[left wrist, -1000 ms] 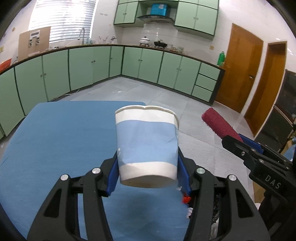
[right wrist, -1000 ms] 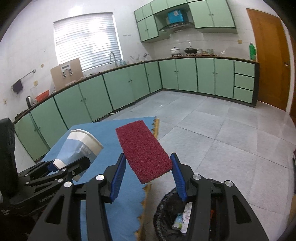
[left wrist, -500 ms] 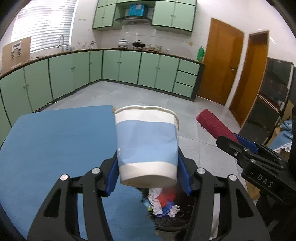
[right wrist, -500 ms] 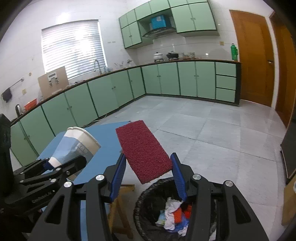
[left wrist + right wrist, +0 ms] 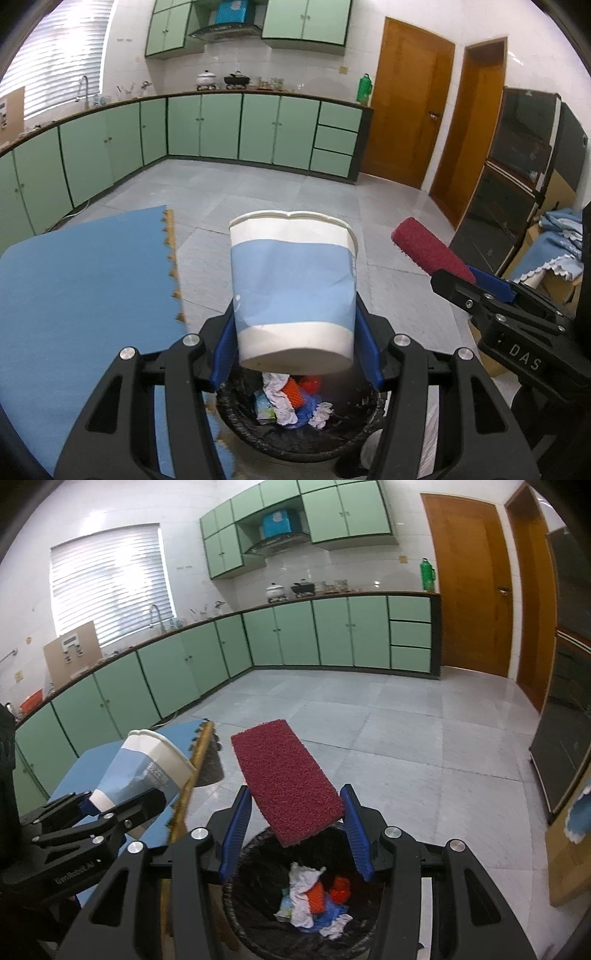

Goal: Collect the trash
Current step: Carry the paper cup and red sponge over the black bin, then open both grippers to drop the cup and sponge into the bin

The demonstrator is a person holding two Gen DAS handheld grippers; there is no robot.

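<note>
Bin (image 5: 295,439) below us, we hold cup (image 5: 293,291) and red pad (image 5: 286,779) clamped; next, spread both jaws.

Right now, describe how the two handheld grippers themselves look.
Both are matte black, angular linkage frames with triangular cut-outs and round silver bolt heads. Each carries two ribbed blue finger pads. The left gripper bears pale lettering on its side, seen from the right wrist view; the right gripper shows "DAS" on its body in the left view. No cables, hands or sleeves are visible.
</note>
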